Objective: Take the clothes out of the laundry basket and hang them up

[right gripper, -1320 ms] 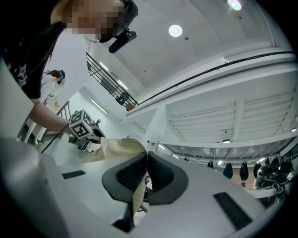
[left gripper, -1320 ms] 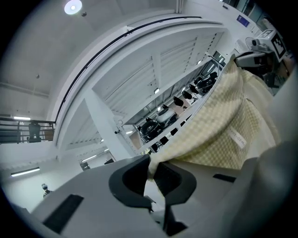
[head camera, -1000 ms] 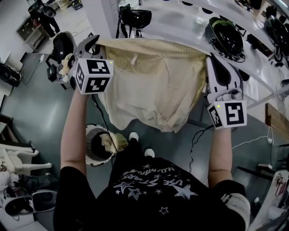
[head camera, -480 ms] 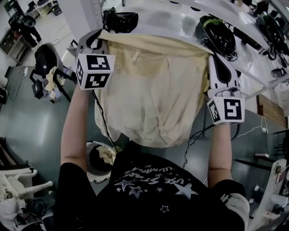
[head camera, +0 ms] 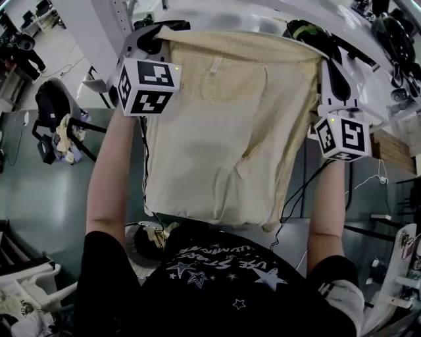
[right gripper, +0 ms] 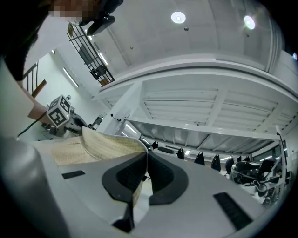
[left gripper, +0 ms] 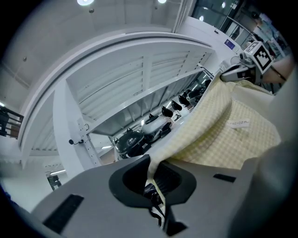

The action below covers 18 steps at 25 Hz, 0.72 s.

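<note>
A pale yellow checked garment [head camera: 230,131] hangs spread out in front of me, held by its top edge. My left gripper [head camera: 160,45] is shut on the garment's upper left corner, and my right gripper [head camera: 327,58] is shut on the upper right corner. In the left gripper view the cloth [left gripper: 223,135] runs from the closed jaws [left gripper: 151,161] across to the right gripper [left gripper: 242,69]. In the right gripper view the fabric [right gripper: 98,144] is pinched between the pads [right gripper: 145,157]. The laundry basket [head camera: 139,238] on the floor below is mostly hidden by the garment and my body.
A white table [head camera: 230,16] with black headsets [head camera: 304,29] stands just beyond the garment. A black chair draped with cloth [head camera: 59,128] stands on the grey floor at the left. Cables [head camera: 296,197] hang under the table at the right.
Both grippers have carried the garment sideways along the white table, still stretched between them. Its lower part now hangs flatter and covers more of the basket.
</note>
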Each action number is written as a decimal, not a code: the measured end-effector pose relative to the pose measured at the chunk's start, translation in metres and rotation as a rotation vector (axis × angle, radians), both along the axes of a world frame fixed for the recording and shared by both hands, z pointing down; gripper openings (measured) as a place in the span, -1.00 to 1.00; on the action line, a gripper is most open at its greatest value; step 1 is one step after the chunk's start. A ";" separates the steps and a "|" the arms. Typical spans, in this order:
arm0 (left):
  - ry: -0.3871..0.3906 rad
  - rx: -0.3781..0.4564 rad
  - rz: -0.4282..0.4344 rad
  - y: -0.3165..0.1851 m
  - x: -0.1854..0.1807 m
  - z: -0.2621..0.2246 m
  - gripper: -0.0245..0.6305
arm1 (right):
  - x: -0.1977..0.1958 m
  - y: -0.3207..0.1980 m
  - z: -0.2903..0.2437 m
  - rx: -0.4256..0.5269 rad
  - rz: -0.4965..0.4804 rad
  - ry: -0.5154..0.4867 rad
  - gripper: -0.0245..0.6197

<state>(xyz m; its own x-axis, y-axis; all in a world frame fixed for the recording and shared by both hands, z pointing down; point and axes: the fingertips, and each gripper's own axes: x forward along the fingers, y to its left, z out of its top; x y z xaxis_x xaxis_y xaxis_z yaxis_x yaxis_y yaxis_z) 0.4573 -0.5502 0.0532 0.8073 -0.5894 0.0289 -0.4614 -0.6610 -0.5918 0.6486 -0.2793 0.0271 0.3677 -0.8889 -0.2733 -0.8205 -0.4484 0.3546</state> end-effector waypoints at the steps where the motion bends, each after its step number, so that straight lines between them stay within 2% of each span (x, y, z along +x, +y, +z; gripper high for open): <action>1: -0.003 0.001 0.013 -0.001 0.009 0.000 -0.84 | 0.011 -0.004 0.000 0.001 0.016 -0.006 -0.87; 7: -0.057 -0.011 0.066 -0.014 0.055 0.024 -0.84 | 0.061 -0.024 0.022 -0.024 0.084 -0.077 -0.87; 18: -0.195 -0.106 0.068 -0.065 0.090 0.117 -0.84 | 0.092 -0.075 0.109 -0.198 0.121 -0.172 -0.87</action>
